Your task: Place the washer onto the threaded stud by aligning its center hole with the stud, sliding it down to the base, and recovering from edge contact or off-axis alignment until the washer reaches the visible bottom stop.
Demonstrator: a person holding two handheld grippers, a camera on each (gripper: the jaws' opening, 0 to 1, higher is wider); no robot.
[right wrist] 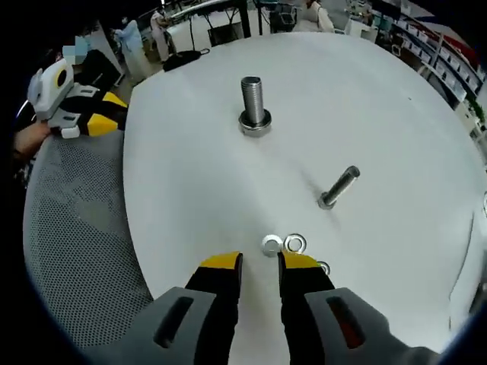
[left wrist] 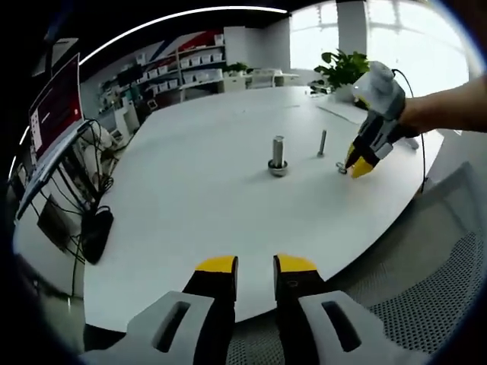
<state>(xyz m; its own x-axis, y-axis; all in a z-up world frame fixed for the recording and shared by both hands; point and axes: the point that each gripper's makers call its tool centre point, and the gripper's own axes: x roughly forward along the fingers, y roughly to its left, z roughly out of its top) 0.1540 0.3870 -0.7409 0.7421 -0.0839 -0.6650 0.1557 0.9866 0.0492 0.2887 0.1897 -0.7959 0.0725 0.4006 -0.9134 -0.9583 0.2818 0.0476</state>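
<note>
A thick threaded stud [left wrist: 278,154] [right wrist: 253,101] stands upright on its wide base near the middle of the white round table [left wrist: 190,198] [right wrist: 396,114]. Two small metal washers [right wrist: 272,245] [right wrist: 294,243] lie flat side by side just ahead of my right gripper [right wrist: 259,263], which is open a little and holds nothing. A third washer [right wrist: 323,268] peeks out beside its right finger. From the left gripper view, the right gripper [left wrist: 360,165] points down next to the washers [left wrist: 342,167]. My left gripper [left wrist: 255,266] [right wrist: 90,122] hovers at the table's near edge, slightly open and empty.
A thinner loose bolt [left wrist: 323,143] [right wrist: 338,188] lies between stud and washers. A grey mesh chair [right wrist: 76,228] [left wrist: 426,304] sits against the table's edge. A laptop [left wrist: 57,114] with cables stands to the left, and a plant [left wrist: 342,68] beyond the table.
</note>
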